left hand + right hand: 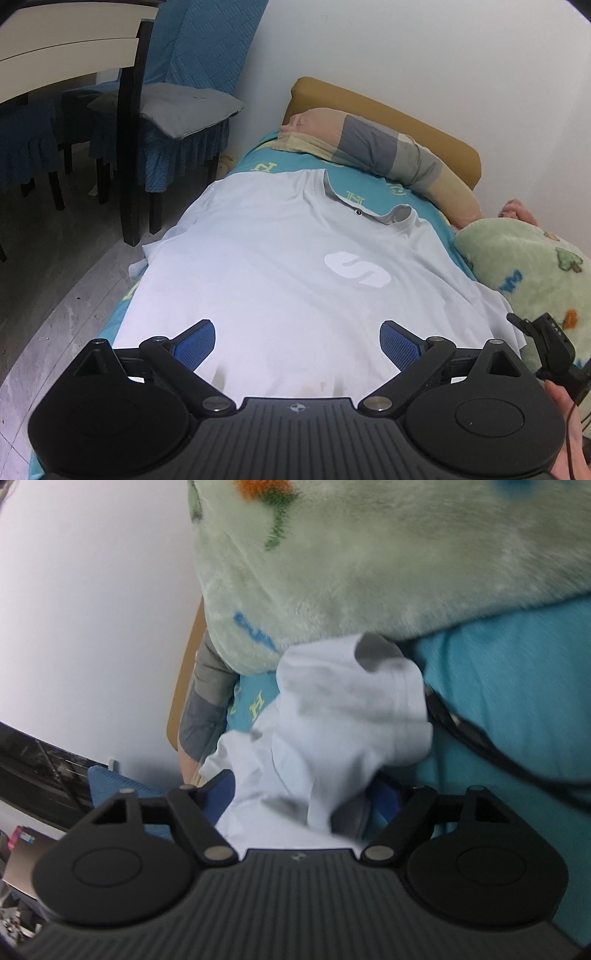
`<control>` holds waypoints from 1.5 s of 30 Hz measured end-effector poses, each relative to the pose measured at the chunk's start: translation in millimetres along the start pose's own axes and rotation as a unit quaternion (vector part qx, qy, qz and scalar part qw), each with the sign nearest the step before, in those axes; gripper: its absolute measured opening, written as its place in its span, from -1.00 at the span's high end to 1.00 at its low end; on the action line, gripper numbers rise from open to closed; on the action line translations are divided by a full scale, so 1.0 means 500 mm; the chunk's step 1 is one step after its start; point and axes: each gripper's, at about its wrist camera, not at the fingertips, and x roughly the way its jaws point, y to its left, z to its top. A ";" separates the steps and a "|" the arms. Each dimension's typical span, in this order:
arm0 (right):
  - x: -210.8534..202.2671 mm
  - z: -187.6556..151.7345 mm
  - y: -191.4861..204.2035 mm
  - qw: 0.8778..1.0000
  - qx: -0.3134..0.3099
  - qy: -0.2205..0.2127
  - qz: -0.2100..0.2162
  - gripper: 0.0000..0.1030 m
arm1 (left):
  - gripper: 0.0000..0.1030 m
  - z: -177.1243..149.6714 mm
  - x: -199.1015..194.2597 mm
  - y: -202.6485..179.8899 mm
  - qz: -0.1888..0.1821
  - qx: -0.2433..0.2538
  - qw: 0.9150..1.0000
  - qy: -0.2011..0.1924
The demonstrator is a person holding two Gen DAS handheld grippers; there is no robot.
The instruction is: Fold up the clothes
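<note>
A pale blue T-shirt (pixel 277 258) with a white logo (pixel 357 268) lies spread face up on the bed's teal sheet (pixel 258 157), collar (pixel 369 212) towards the pillow. My left gripper (pixel 297 343) hovers open over the shirt's lower hem, nothing between its blue pads (pixel 195 341). In the right wrist view, which is rolled sideways, my right gripper (pixel 303 797) stands wide around the bunched sleeve (pixel 351 716). The cloth lies loosely between the jaws, and a firm pinch does not show. The right tool's black body (pixel 546 343) shows at the shirt's right edge.
A green fleece blanket (pixel 524 266) is heaped against the shirt's right side, close to the right gripper (pixel 369 554). A patchwork pillow (pixel 369 147) and tan headboard (pixel 388 110) close the far end. Left of the bed are floor, a dark table leg (pixel 129 147) and a blue-covered chair (pixel 166 110). A black cable (pixel 465 731) crosses the sheet.
</note>
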 end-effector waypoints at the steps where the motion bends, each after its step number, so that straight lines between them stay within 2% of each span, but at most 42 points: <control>1: 0.009 0.002 0.002 1.000 -0.007 -0.006 -0.002 -0.53 | -0.89 0.000 0.004 0.001 0.000 0.000 1.000 0.002; 4: 0.038 0.009 0.012 0.999 -0.030 -0.023 -0.006 -0.57 | -0.89 -0.002 0.018 0.004 -0.002 -0.004 1.000 0.009; 7: 0.083 0.015 0.037 0.996 -0.084 -0.031 -0.027 -0.56 | -0.89 0.000 0.027 0.009 -0.001 -0.008 1.000 0.011; 10: 0.146 0.017 0.087 0.981 -0.185 -0.028 -0.061 -0.53 | -0.89 0.005 0.037 0.014 -0.001 -0.015 1.000 0.010; 13: 0.188 0.025 0.119 0.974 -0.217 -0.025 -0.064 -0.48 | -0.89 0.010 0.052 0.020 -0.006 -0.026 1.000 0.011; 15: 0.216 0.034 0.129 0.969 -0.234 -0.014 -0.084 -0.19 | -0.89 0.013 0.065 0.023 -0.008 -0.032 0.999 0.015; 17: 0.236 0.047 0.139 0.963 -0.247 -0.008 -0.113 0.64 | -0.89 0.018 0.079 0.027 -0.005 -0.036 0.999 0.021; 19: 0.235 0.056 0.161 0.953 -0.274 -0.022 -0.128 0.77 | -0.89 0.022 0.088 0.029 -0.002 -0.034 0.999 0.027; 20: 0.226 0.059 0.174 0.946 -0.295 -0.035 -0.134 0.86 | -0.89 0.024 0.093 0.031 -0.001 -0.033 0.999 0.029; 24: 0.189 0.065 0.268 0.916 -0.369 -0.082 -0.139 0.90 | -0.89 0.031 0.091 0.056 -0.017 -0.062 0.997 0.036; 27: 0.167 0.040 0.361 0.884 -0.430 -0.110 -0.147 0.90 | -0.89 0.039 0.079 0.078 -0.019 -0.080 0.996 0.037; 30: 0.166 -0.013 0.444 0.850 -0.484 -0.123 -0.165 0.90 | -0.91 0.058 0.054 0.091 -0.003 -0.047 0.999 0.013; 31: 0.170 -0.035 0.466 0.840 -0.499 -0.125 -0.174 0.90 | -0.95 0.066 0.048 0.095 0.005 -0.023 1.000 -0.003; 33: 0.186 -0.088 0.508 0.821 -0.526 -0.124 -0.183 0.89 | -0.96 0.084 0.046 0.109 0.044 0.002 0.999 -0.020; 35: 0.210 -0.151 0.541 0.803 -0.557 -0.118 -0.178 0.89 | -0.96 0.099 0.042 0.130 0.069 0.007 0.997 -0.032; 39: 0.283 -0.290 0.573 0.783 -0.598 -0.078 -0.153 0.89 | -0.96 0.114 0.036 0.177 0.053 -0.035 0.997 -0.044; 41: 0.329 -0.366 0.571 0.763 -0.628 -0.053 -0.144 0.89 | -0.96 0.114 0.046 0.190 0.059 -0.033 0.997 -0.047; 44: 0.391 -0.470 0.553 0.724 -0.678 -0.006 -0.128 0.89 | -0.96 0.107 0.068 0.207 0.068 -0.029 0.996 -0.046; 45: 0.406 -0.486 0.545 0.722 -0.681 0.013 -0.124 0.89 | -0.96 0.104 0.080 0.212 0.068 -0.028 0.996 -0.042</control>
